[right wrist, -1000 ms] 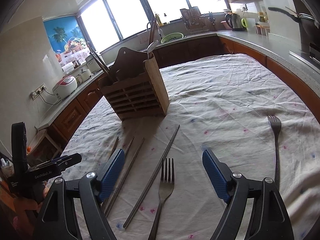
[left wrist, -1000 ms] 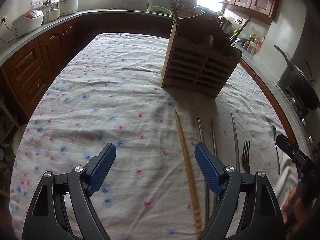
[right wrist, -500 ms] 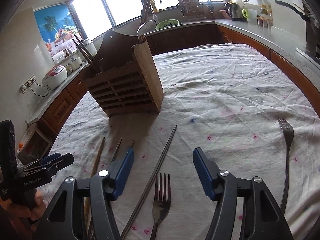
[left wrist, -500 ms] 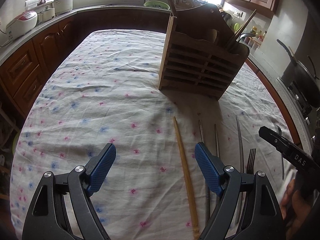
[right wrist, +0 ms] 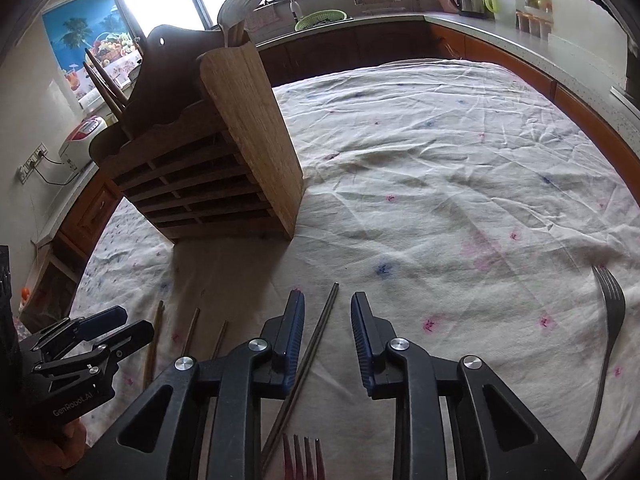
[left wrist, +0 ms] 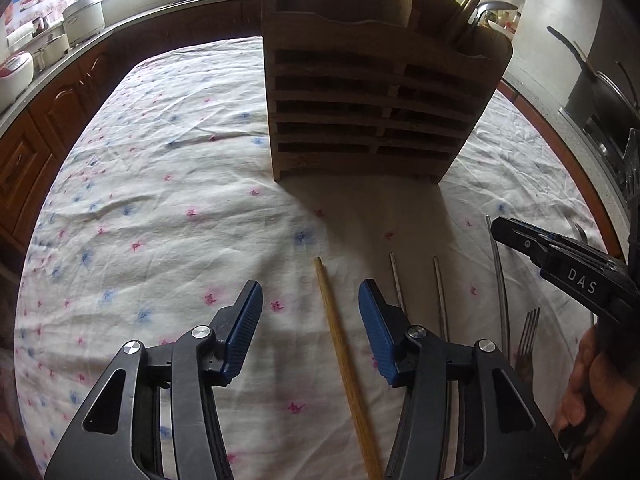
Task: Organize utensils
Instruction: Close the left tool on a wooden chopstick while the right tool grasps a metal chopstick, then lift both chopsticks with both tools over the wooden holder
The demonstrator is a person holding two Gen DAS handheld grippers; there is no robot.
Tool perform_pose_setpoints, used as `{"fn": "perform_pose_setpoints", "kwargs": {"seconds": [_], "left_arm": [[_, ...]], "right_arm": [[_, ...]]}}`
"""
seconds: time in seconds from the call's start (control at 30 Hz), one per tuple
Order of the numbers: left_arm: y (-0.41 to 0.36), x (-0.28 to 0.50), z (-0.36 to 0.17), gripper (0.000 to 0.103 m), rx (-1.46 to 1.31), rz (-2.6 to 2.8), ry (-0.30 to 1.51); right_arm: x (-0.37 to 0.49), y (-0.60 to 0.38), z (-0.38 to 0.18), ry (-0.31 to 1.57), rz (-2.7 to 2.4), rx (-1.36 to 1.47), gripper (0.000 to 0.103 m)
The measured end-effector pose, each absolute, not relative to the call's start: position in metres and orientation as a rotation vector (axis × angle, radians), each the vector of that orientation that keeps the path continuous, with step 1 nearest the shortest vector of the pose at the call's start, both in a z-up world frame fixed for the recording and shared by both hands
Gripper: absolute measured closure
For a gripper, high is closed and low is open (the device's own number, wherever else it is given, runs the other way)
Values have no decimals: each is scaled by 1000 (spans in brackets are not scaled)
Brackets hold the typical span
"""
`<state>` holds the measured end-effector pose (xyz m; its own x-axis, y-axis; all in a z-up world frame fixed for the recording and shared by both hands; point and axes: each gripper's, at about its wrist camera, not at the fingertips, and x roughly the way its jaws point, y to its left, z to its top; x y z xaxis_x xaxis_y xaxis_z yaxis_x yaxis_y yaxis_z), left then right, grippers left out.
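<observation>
A: Left gripper [left wrist: 310, 310] low over the tabletop [left wrist: 160, 168], jaws half-wide and just been closing, the wooden chopstick [left wrist: 340, 344] lying between the pads. No contact yet as far as I can see, so not a hold.

B: Right side?

A: Right gripper [right wrist: 324, 330] narrower, also just been closing, straddling a metal chopstick [right wrist: 320, 328] at lower centre of its frame. Small gaps either side of the stick (pads don't look to be pressing it).

B: So nothing lifted. What's already in the wooden holder [left wrist: 372, 108]?

A: Upper centre of the left view. Some pieces stand in it: a pair of dark chopsticks [right wrist: 106, 84] at its left end in the right view and a pale spoon [right wrist: 240, 4] sticking out the top. Contents beyond that I can't make out.

B: Left on the cloth?

A: Besides those two sticks: two thin metal chopsticks [left wrist: 440, 300] just right of the left gripper, a fork [left wrist: 526, 340] at lower right of the left view, another fork [right wrist: 608, 320] well apart at the right edge of the right view.

B: Early-to-mid then.

A: My read too. Two grasps about to land, most of the loose pieces still to go in.
</observation>
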<state>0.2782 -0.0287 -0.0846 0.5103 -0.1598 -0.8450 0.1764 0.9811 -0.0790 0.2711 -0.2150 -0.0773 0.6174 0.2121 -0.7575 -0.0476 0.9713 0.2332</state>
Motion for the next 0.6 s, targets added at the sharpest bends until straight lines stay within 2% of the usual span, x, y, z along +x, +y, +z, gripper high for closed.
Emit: {"fn": "perform_pose_setpoints", "kwargs": {"seconds": [0.03, 0.1, 0.17, 0.27, 0.4, 0.6], "left_arm": [[-30, 280, -89, 64, 20, -207, 1030], [-36, 278, -89, 68, 68, -197, 1009], [-41, 276, -90, 75, 101, -196, 994], [-44, 277, -90, 92, 100, -207, 988], [-41, 278, -90, 96, 86, -213, 981], [-14, 271, -73, 99, -36, -253, 961]], "right_arm": [[274, -213, -82, 913, 153, 190, 82], [275, -206, -83, 905, 144, 140, 84], [275, -201, -82, 901, 139, 106, 84], [277, -193, -82, 896, 123, 46, 94], [277, -189, -82, 885, 122, 34, 95], [266, -202, -69, 862, 198, 189, 99]]}}
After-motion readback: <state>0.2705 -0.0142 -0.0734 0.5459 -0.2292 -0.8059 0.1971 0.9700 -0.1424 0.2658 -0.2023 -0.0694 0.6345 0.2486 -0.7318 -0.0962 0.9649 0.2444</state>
